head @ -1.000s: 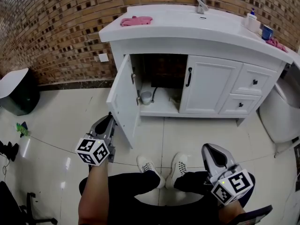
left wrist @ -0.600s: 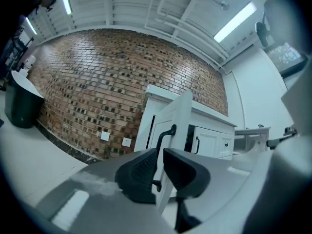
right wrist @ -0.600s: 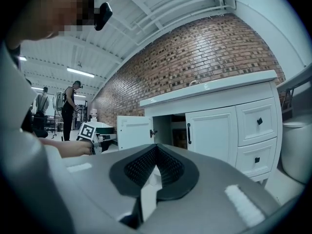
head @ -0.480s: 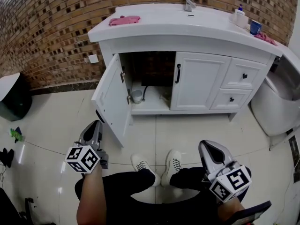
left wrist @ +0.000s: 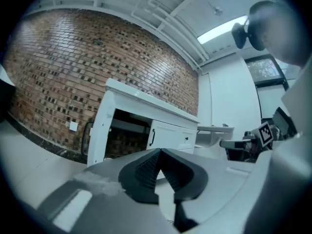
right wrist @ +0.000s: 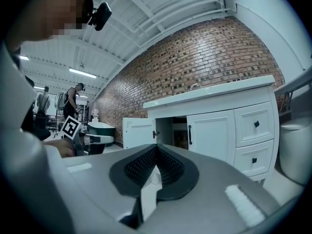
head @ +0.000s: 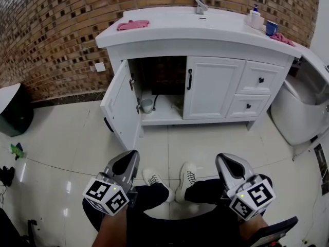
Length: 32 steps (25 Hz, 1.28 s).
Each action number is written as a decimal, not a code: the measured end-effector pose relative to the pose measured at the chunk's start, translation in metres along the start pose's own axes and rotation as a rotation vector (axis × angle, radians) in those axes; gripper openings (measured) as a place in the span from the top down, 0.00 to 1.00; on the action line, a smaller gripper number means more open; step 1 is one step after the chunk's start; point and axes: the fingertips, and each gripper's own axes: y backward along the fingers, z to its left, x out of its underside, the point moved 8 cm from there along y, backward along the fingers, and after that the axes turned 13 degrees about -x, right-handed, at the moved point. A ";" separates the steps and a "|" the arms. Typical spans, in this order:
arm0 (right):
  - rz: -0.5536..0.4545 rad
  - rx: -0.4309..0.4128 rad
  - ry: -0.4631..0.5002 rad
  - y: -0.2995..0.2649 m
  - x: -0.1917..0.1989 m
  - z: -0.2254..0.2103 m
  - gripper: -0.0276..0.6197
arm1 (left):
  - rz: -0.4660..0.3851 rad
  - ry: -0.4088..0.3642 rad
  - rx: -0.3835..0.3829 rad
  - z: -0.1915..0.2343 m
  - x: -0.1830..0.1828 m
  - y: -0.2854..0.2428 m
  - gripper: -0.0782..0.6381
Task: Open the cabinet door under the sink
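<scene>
The white sink cabinet [head: 205, 45] stands against the brick wall. Its left door [head: 121, 104] is swung wide open, and a grey cup [head: 147, 105] and a pipe show in the dark space inside. The right door [head: 211, 89], with a black handle [head: 189, 79], is closed. My left gripper [head: 131, 158] is shut and empty, held low above the person's legs, well short of the open door [left wrist: 100, 130]. My right gripper [head: 229, 163] is also shut on nothing, level with the left one. The right gripper [right wrist: 156, 149] looks toward the cabinet, and the left gripper [left wrist: 160, 152] faces the door's edge.
A pink cloth [head: 132, 24], a faucet [head: 199, 5], a soap bottle [head: 254, 18] and a blue cup [head: 271, 28] are on the countertop. Two drawers [head: 259, 78] sit right of the doors. A white fixture [head: 298, 112] is at the right, a black bin [head: 13, 109] at the left.
My left gripper has drawn back from the open door toward the person's legs and moved right. The door stays open. My right gripper has hardly moved.
</scene>
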 end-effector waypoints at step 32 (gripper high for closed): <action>0.054 -0.048 0.003 0.017 0.005 0.042 0.95 | -0.042 -0.045 0.121 -0.071 -0.012 0.040 0.89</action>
